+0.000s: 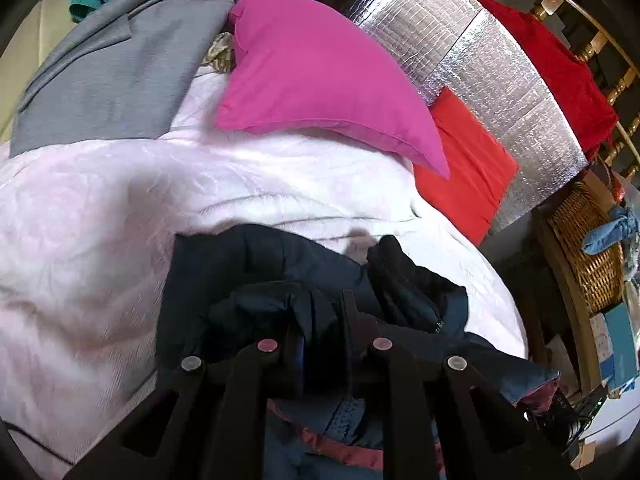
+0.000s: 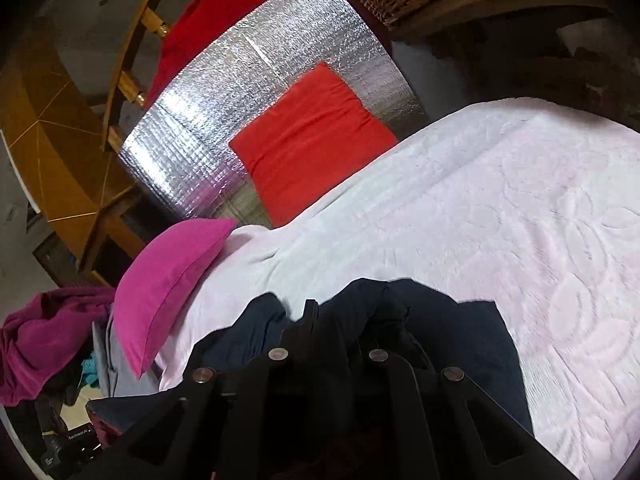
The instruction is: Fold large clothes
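A dark navy jacket (image 1: 280, 268) with maroon lining lies bunched on the pale pink bedspread (image 1: 100, 220). My left gripper (image 1: 324, 312) is shut on a fold of the jacket, whose cloth drapes over and between the fingers. In the right wrist view the same navy jacket (image 2: 452, 328) covers my right gripper (image 2: 332, 320), which is shut on its cloth just above the bedspread (image 2: 520, 208). The fingertips of both grippers are partly hidden by fabric.
A magenta pillow (image 1: 320, 80) and a red-orange cushion (image 1: 468, 160) lie at the head of the bed against a silver foil panel (image 1: 480, 60). A grey garment (image 1: 120, 72) lies at the left. A wicker basket (image 1: 588, 248) stands beside the bed.
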Available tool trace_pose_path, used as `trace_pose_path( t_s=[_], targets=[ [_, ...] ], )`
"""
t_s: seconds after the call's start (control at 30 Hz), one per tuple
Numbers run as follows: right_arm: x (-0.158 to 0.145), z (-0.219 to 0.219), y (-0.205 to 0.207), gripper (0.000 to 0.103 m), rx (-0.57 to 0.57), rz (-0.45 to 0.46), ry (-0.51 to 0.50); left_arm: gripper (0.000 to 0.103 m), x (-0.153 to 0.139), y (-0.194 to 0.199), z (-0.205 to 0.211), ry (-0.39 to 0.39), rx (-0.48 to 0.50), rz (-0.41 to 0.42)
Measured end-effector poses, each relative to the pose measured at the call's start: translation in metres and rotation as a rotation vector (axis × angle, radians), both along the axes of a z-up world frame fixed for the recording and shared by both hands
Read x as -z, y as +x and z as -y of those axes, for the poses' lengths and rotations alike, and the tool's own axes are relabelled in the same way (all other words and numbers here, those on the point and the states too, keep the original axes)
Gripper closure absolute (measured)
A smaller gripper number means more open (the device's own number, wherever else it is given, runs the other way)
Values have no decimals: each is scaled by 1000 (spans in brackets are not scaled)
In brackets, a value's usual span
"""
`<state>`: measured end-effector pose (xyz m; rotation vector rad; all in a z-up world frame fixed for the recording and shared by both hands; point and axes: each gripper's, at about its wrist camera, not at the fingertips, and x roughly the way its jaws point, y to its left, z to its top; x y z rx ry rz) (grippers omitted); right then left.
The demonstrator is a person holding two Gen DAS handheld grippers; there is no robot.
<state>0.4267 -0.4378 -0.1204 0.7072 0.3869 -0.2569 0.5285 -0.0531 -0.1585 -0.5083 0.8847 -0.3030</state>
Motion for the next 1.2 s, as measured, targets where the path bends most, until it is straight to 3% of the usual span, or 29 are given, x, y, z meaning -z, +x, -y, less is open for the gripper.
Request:
trace_pose_path(
  t_s=[0.17, 0.33, 0.4, 0.43, 0.5, 0.57, 0.63, 0.77, 0.83, 0.87, 0.9, 1.0, 1.2],
  targets=[
    [10, 9, 24, 93, 5, -25, 21, 83, 14, 19, 6, 14, -21, -13],
    [29, 28, 36, 80, -13, -46, 168, 78, 20, 29, 5, -8, -5, -43],
    [32, 34, 35, 65, -30, -15, 226, 69, 19, 30, 3, -48, 10, -50],
    [32, 37, 33, 59, -44, 20, 263, 60, 17, 30, 1, -76, 17, -47],
    [28, 39, 24, 28, -38, 81, 282, 45, 10, 27, -7, -169, 25, -28],
    [21, 40, 15, 21, -4, 117, 271, 30, 4, 23, -15, -244, 15, -6],
    [16, 41, 8, 21, -6, 137, 273, 23, -4, 14, -28, -305, -27, 42],
    [-1, 33, -4, 21, -44, 155, 240, 19, -21, -3, -51, -368, -92, 99],
    [-12, 22, -10, 25, -77, 141, 191, 19, -26, -9, -52, -350, -88, 102],
    [-17, 12, -11, 32, -105, 127, 165, 18, -27, -11, -50, -332, -76, 100],
    [-20, 2, -11, 40, -137, 107, 144, 18, -28, -14, -47, -304, -63, 91],
    [-20, -25, 1, 49, -220, 20, 97, 18, -26, -17, -32, -199, -45, 52],
    [-9, -73, 38, 50, -330, -116, 11, 19, -7, -21, -17, 62, -86, -30]
  ],
)
